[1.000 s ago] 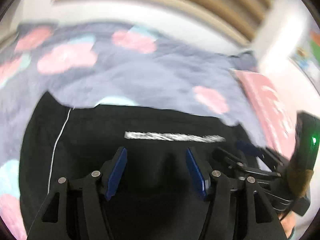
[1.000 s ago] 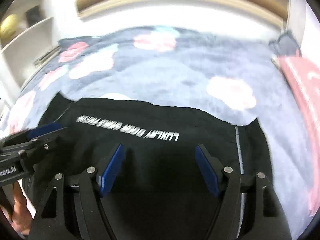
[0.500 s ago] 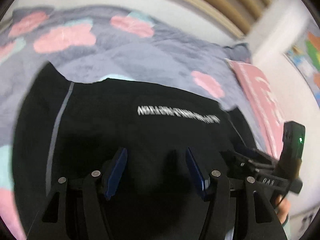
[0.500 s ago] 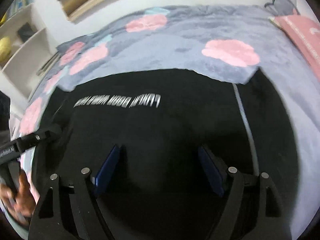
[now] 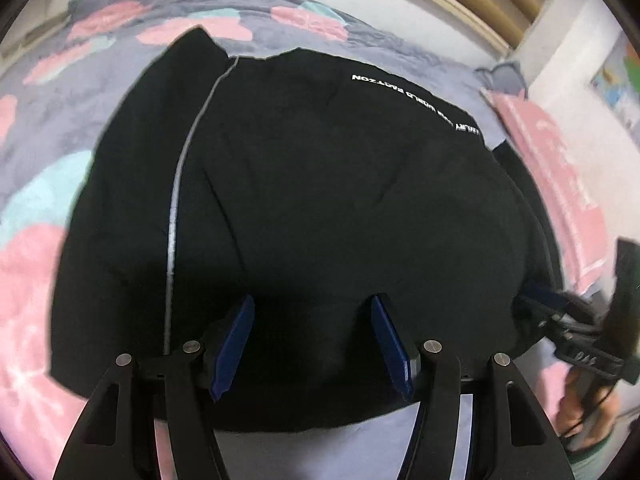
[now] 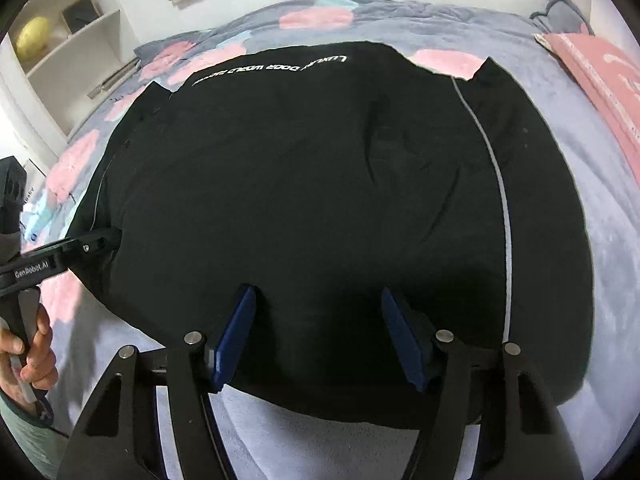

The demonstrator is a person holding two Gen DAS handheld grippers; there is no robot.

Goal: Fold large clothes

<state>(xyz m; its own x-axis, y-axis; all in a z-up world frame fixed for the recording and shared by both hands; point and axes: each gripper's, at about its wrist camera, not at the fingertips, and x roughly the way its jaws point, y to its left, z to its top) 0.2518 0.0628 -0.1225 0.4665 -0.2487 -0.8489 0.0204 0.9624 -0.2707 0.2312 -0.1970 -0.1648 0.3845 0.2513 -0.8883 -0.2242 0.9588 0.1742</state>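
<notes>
Black garment (image 5: 320, 200) (image 6: 320, 184) spread flat across the bed (image 5: 48, 128) (image 6: 600, 240), filling the middle of both views. White line of lettering (image 5: 416, 102) (image 6: 272, 69) along its far edge, reading upside down. Thin pale stripe (image 5: 176, 200) (image 6: 500, 184) running near to far down each side. Near hem just ahead of both pairs of fingers, with bare grey-lilac blanket showing nearer still.

Left gripper (image 5: 312, 344) over the near hem, blue-padded fingers (image 5: 234, 346) spread wide apart, nothing between them. Right gripper (image 6: 318, 338) likewise over the near hem, fingers (image 6: 236, 334) wide apart and gripping nothing. Left gripper also seen at the left edge of the right wrist view (image 6: 76, 250), tip at the garment's left side, a hand (image 6: 30, 356) on its handle. Right gripper at the right edge of the left wrist view (image 5: 560, 312), blurred.

Blanket patterned with pink and teal blotches. Pink pillow (image 5: 560, 184) (image 6: 600, 68) at the far right. White shelves (image 6: 68, 28) beyond the bed on the left, a yellow ball (image 6: 32, 36) on one.
</notes>
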